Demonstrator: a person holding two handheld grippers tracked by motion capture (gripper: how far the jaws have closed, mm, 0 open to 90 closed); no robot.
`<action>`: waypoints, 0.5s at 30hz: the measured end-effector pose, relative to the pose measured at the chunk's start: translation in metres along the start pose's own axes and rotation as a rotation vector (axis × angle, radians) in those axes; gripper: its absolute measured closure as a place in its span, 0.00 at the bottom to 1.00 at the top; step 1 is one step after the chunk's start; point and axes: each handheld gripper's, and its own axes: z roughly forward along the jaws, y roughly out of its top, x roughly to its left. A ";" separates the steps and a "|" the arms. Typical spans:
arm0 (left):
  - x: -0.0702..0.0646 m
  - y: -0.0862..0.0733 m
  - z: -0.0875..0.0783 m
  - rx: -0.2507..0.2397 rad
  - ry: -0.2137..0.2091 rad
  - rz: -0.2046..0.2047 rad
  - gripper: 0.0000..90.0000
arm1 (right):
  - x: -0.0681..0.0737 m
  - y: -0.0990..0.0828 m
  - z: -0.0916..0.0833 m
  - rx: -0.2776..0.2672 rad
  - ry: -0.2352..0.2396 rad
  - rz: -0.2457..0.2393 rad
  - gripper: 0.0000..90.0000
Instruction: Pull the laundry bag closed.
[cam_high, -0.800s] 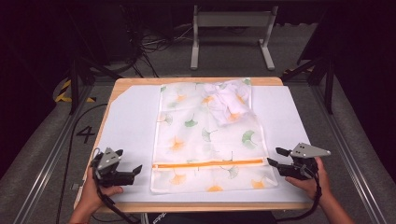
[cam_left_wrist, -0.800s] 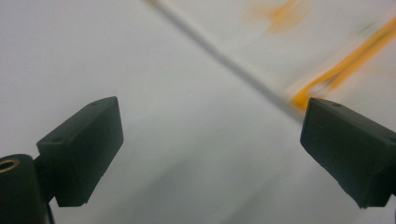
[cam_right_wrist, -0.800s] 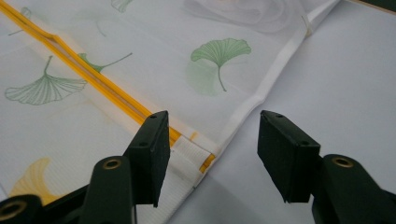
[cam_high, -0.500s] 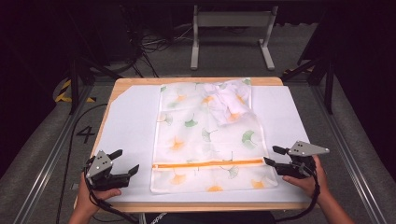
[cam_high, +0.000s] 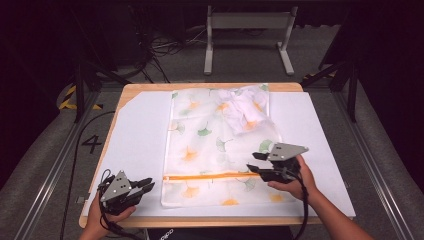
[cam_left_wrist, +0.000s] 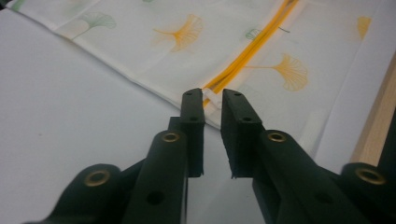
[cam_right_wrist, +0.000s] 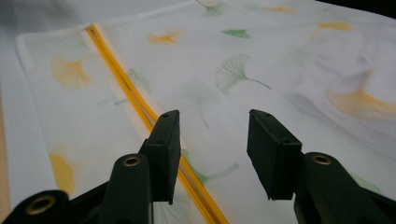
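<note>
The left tongs (cam_high: 146, 185) are held low at the counter's (cam_high: 150, 89) near left corner, aimed at the left end of the mesh laundry bag's (cam_high: 210, 145) orange zipper (cam_high: 212, 176); their jaws are nearly closed, nothing gripped. The right tongs (cam_high: 254, 161) are held over the zipper's right end, jaws half open and empty. The bag is laid flat on the white sheet (cam_high: 140, 130), a white garment (cam_high: 243, 111) inside

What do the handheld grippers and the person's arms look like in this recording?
Both the left gripper and right gripper are black, each with two flat rectangular jaws, brass-coloured rivets, a grey three-cornered top plate and a trailing black cable. The forearms are bare, with no sleeves or gloves.
</note>
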 end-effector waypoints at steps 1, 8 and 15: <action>-0.001 0.001 0.002 0.007 -0.004 0.004 0.93 | 0.005 0.008 0.009 0.003 0.024 -0.014 0.63; -0.011 0.007 0.019 0.061 -0.073 0.067 0.97 | 0.036 0.047 0.065 0.056 0.138 -0.081 0.72; -0.015 0.004 0.032 0.118 -0.100 0.088 0.97 | 0.064 0.076 0.116 0.076 0.222 -0.075 0.69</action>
